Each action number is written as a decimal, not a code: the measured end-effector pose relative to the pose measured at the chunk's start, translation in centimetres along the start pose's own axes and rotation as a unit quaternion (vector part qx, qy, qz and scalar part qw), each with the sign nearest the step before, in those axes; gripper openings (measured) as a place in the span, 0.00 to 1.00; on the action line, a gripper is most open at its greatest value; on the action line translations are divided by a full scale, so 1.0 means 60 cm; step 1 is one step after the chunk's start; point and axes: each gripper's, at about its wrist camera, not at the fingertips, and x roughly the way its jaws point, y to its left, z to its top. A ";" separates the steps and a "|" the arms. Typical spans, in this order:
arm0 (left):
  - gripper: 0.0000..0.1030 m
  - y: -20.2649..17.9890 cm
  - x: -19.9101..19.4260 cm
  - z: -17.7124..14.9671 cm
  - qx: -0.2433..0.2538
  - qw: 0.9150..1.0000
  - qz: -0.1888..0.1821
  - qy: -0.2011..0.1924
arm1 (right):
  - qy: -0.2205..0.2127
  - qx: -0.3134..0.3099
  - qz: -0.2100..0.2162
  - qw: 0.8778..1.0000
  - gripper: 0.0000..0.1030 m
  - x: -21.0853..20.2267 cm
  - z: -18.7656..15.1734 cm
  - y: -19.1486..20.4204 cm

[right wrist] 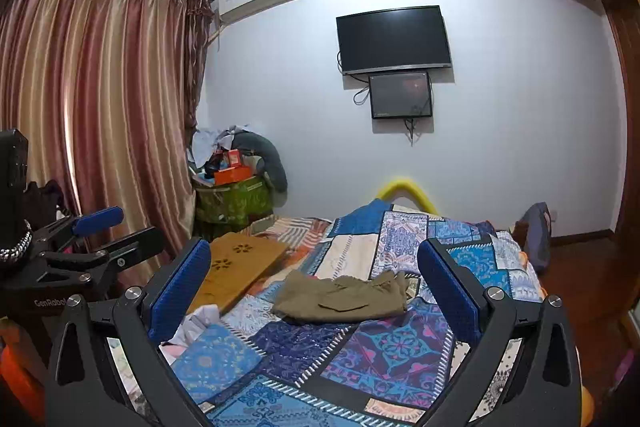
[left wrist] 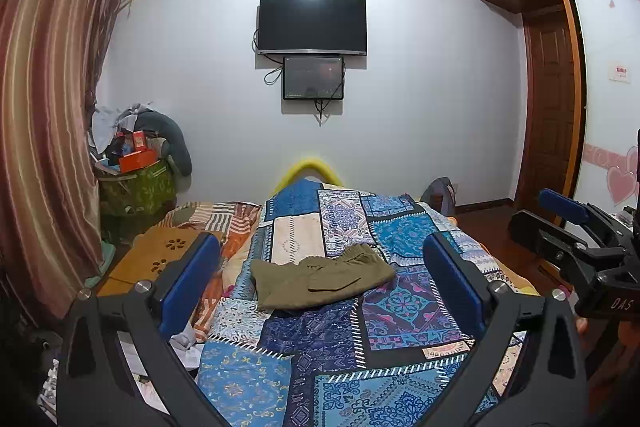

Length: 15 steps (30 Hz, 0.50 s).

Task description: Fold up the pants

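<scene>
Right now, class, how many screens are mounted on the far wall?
2. The large black television hangs high on the wall. The smaller screen sits directly below it, its top edge close under the television's bottom edge. None appears hidden.

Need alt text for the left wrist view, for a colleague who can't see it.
Olive pants lie loosely folded on a blue patchwork bedspread, framed between the open left gripper's blue fingers, untouched. The right gripper shows at the right edge; a dark TV hangs on the far wall.
</scene>
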 end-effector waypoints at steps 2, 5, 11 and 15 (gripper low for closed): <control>1.00 -0.002 0.001 -0.001 0.001 1.000 -0.001 0.000 | 0.000 0.001 0.000 1.000 1.00 0.000 0.000 -0.001; 1.00 -0.002 0.001 -0.001 0.000 1.000 -0.001 0.001 | 0.001 0.001 -0.001 1.000 1.00 0.000 0.001 -0.002; 1.00 -0.001 0.003 0.004 -0.002 1.000 -0.005 0.004 | 0.002 0.001 0.000 1.000 1.00 0.001 0.002 -0.002; 1.00 0.001 0.002 0.006 -0.002 1.000 -0.010 0.003 | 0.002 0.002 0.000 1.000 1.00 0.001 0.000 -0.001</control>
